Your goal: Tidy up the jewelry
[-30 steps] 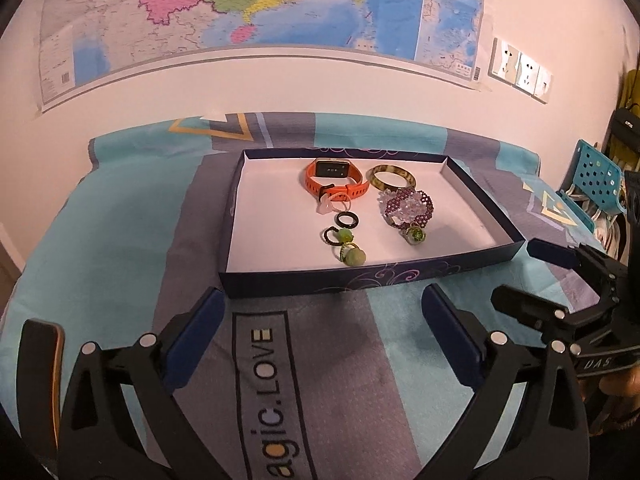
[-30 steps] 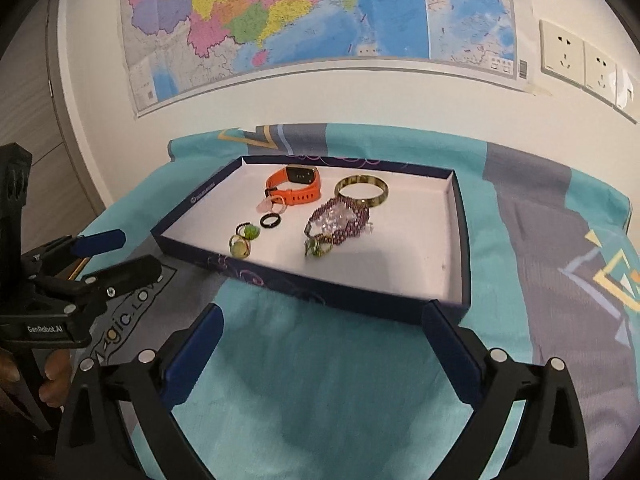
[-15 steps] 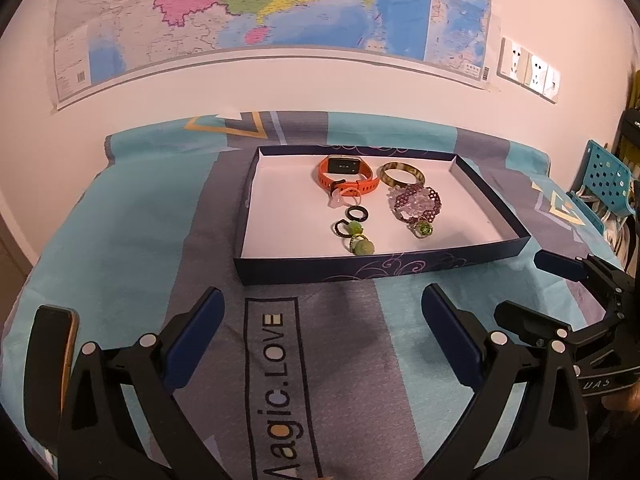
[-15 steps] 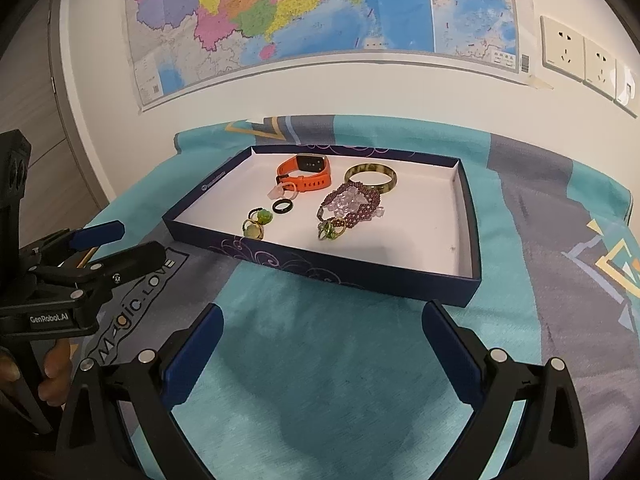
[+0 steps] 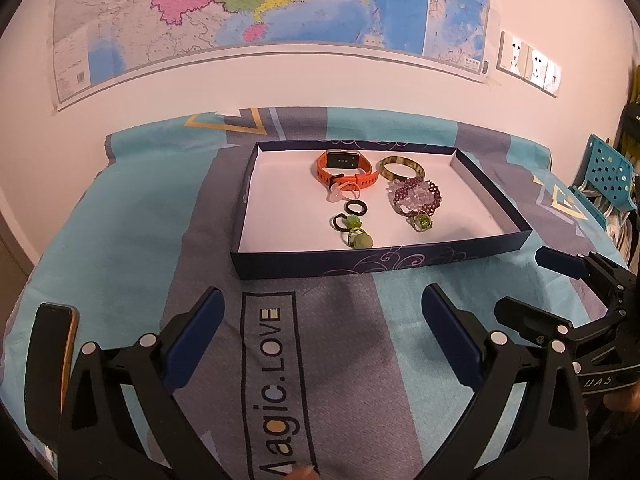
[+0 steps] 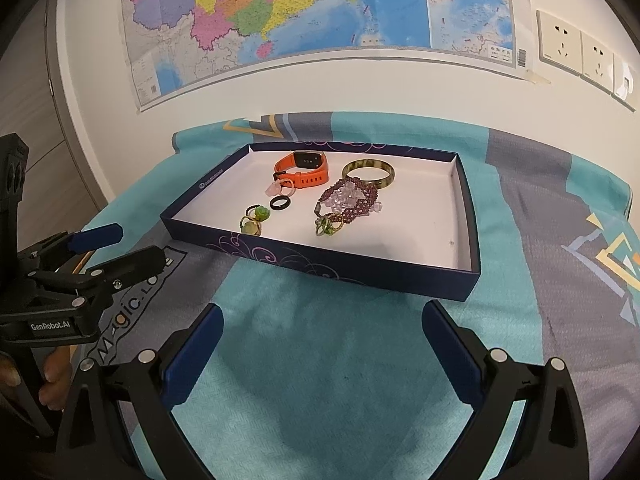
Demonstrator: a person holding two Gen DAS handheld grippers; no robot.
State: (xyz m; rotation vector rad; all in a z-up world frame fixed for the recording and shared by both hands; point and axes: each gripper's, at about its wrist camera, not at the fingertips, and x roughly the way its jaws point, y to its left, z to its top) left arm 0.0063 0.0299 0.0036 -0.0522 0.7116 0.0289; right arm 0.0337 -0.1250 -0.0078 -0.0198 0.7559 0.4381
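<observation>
Item one, my left gripper (image 5: pixel 322 336): jaws spread wide, blue-padded fingers (image 5: pixel 196 336) empty, hovering over the cloth (image 5: pixel 132 240) and touching nothing. At the far left edge of its view lies a dark phone (image 5: pixel 50 356) with an orange rim, partly cut off by the frame. The cloth is a woven teal and grey sheet with a printed "Magic.LOVE" label, its first letter hidden behind the gripper frame. Item two, the tray (image 5: pixel 400 264): a shallow rectangular navy box, white inside, with pale scrollwork on its front wall, sitting mid-cloth ahead of both grippers. Inside, left to right: two green-stone rings (image 5: pixel 354 232) close together near the front, a plain black band (image 5: pixel 355 208), a pale pink ring (image 5: pixel 340 194) touching the orange rubber-strapped watch (image 5: pixel 346 168), then a purple and clear beaded bracelet (image 5: pixel 416 196) with a green-stone ring (image 5: pixel 422 222) against its front edge, and a glossy mottled olive bangle (image 5: pixel 400 168) behind. The beadwork is too small for me to make out in detail. Item three, my right gripper (image 6: pixel 322 340): jaws equally wide apart, nothing held, above bare teal cloth just short of the tray. A wall map (image 6: pixel 320 12) is cropped at the top; white sockets (image 6: pixel 576 48) sit to the right.
</observation>
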